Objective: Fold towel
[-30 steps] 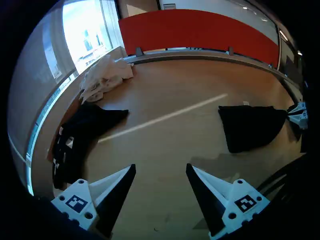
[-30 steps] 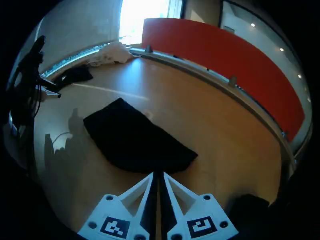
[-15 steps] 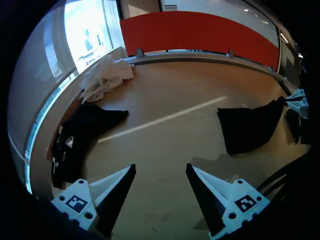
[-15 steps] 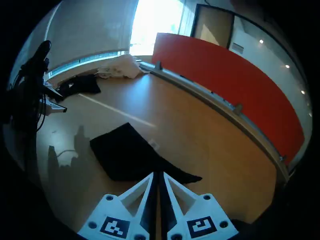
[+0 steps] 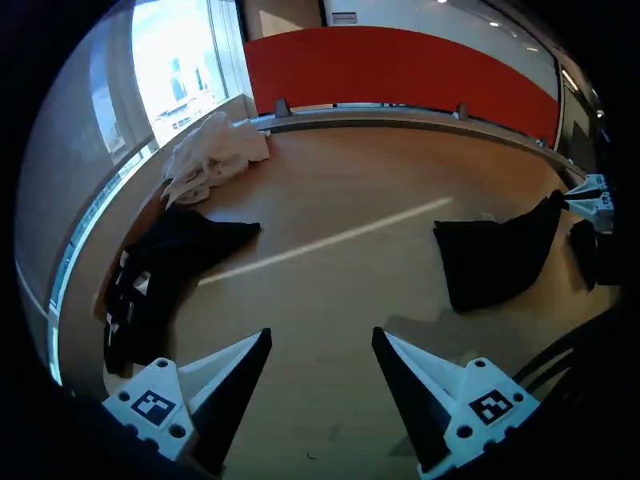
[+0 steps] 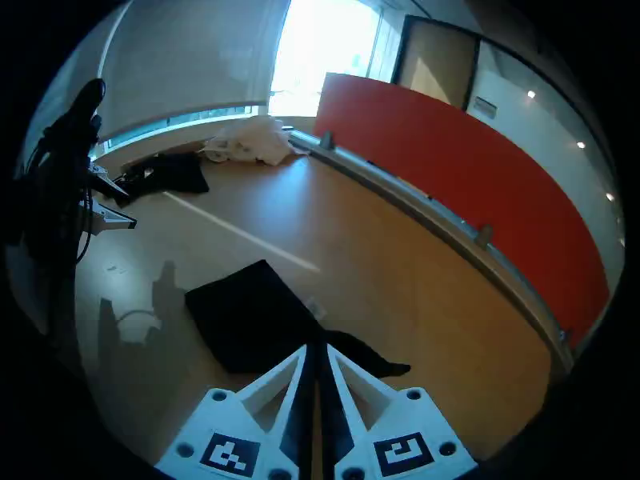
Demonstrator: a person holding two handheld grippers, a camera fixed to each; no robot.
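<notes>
The right gripper has its fingers pressed together on one corner of the black towel, holding that corner raised. The rest of the towel lies on the wooden table, in front of the red divider panel. The left gripper hangs over bare tabletop with its fingers spread wide, farther from that panel than the towel.
</notes>
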